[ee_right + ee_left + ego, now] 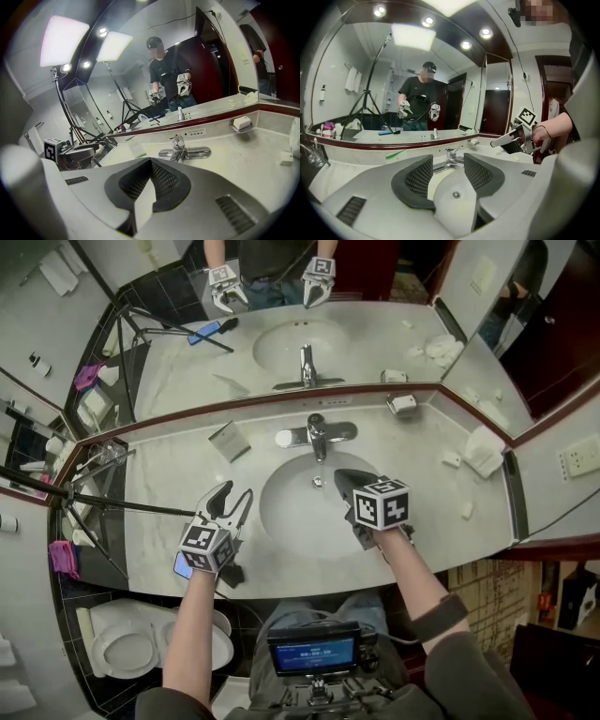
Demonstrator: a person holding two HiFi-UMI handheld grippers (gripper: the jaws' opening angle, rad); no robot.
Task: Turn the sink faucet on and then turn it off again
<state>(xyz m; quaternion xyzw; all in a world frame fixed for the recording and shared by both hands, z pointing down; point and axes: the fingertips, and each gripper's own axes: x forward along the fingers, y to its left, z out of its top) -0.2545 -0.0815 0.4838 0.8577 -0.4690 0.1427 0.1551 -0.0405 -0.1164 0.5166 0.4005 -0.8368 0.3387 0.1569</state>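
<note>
While both grippers hang above the sink (281, 521), the faucet (317, 435) stands untouched behind the basin.
Over the counter (155, 549) at the basin's left rim, the left gripper (236, 491) has its jaws well apart with nothing between them; its own view looks through the gap toward the faucet, some way off. From the right, the right gripper (343, 477) reaches over the bowl, jaws pressed together and empty, its tip pointing at the faucet but clear of it. The chrome faucet sits at the middle of the counter's back edge, just under the mirror (309, 343), spout aimed into the bowl, a soap dish (403, 405) to its right.
</note>
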